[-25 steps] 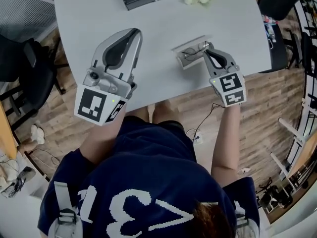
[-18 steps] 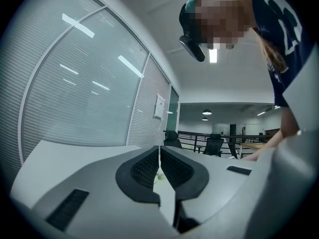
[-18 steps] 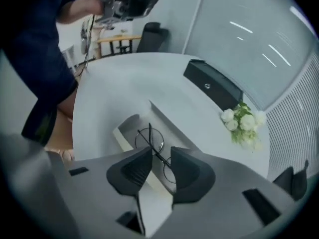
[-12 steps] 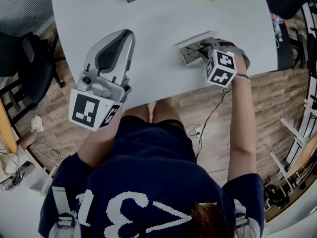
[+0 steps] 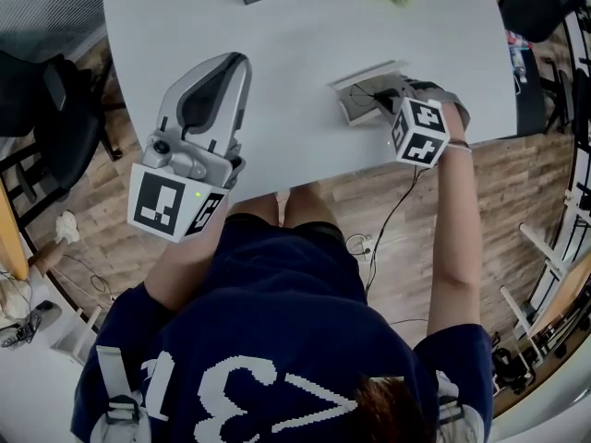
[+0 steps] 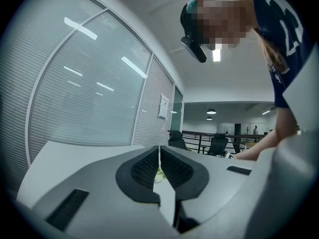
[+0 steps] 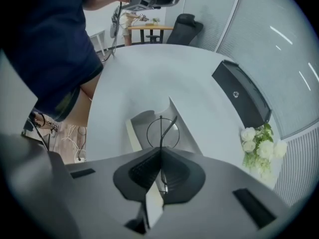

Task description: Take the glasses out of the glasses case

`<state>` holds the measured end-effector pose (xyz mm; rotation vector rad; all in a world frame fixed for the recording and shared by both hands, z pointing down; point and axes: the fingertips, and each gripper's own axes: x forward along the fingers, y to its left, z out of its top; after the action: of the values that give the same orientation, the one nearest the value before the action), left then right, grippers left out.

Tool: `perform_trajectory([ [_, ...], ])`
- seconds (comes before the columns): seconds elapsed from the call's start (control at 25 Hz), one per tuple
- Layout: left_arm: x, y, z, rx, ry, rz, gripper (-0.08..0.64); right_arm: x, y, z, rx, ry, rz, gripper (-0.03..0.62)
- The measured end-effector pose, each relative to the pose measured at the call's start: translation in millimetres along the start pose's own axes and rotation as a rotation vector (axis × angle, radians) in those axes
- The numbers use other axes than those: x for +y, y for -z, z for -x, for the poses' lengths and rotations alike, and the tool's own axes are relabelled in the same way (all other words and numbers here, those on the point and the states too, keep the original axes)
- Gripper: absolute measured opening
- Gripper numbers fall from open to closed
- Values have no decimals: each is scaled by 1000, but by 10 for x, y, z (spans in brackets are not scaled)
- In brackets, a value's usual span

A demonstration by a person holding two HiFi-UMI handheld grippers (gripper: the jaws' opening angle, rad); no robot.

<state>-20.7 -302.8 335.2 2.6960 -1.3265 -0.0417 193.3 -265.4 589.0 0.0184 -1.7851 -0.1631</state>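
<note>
Now pinching glasses [image 7: 161,133] with right tongs [image 7: 160,151], at the glasses case [image 7: 141,128]; holding left tongs [image 6: 159,156] pressed together, well apart.

Thin dark wire glasses [image 7: 161,133], matt grey case [image 7: 138,126], smooth white table [image 7: 149,78], wood floor [image 5: 517,183]

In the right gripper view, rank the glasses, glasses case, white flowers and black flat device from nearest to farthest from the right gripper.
1. glasses, clamped by the right gripper.
2. glasses case, open, just beyond the jaws.
3. white flowers, off to the right.
4. black flat device, upper right, past the flowers.
</note>
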Motion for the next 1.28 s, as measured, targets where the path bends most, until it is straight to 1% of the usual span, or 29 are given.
perform_trajectory([
  [0.12, -10, -66, 10, -11, 0, -7, 23, 55, -74, 195, -66, 58, 18, 26],
  [0.2, -18, -137, 16, -24, 2, -15, 23, 54, -128, 350, -116, 108, -7, 26],
  [0.24, -24, -180, 18, -33, 3, -20, 23, 34, -159, 443, -150, 138, -38, 26],
  [0.4, -58, -366, 39, -74, 6, -45, 23, -131, -259, 849, -321, 267, -230, 26],
  [0.56, -97, -542, 73, -110, 8, -65, 23, -315, -296, 1199, -465, 387, -414, 26],
  [0.68, -95, -678, 102, -144, -1, -82, 23, -464, -338, 1567, -577, 501, -545, 26],
  [0.76, -85, -778, 117, -167, -10, -95, 23, -551, -370, 1862, -649, 578, -619, 26],
  [0.84, -63, -874, 137, -189, -22, -109, 23, -635, -410, 2140, -725, 640, -671, 26],
  [0.92, -26, -956, 174, -206, -39, -126, 23, -712, -507, 2344, -791, 660, -690, 26],
  [1.04, 45, -1034, 281, -218, -77, -156, 23, -808, -762, 2534, -858, 636, -668, 26],
  [1.16, 164, -1090, 454, -220, -136, -185, 20, -909, -1107, 2638, -905, 594, -624, 26],
  [1.28, 349, -1134, 713, -220, -217, -202, 20, -970, -1553, 2651, -950, 521, -556, 26],
])
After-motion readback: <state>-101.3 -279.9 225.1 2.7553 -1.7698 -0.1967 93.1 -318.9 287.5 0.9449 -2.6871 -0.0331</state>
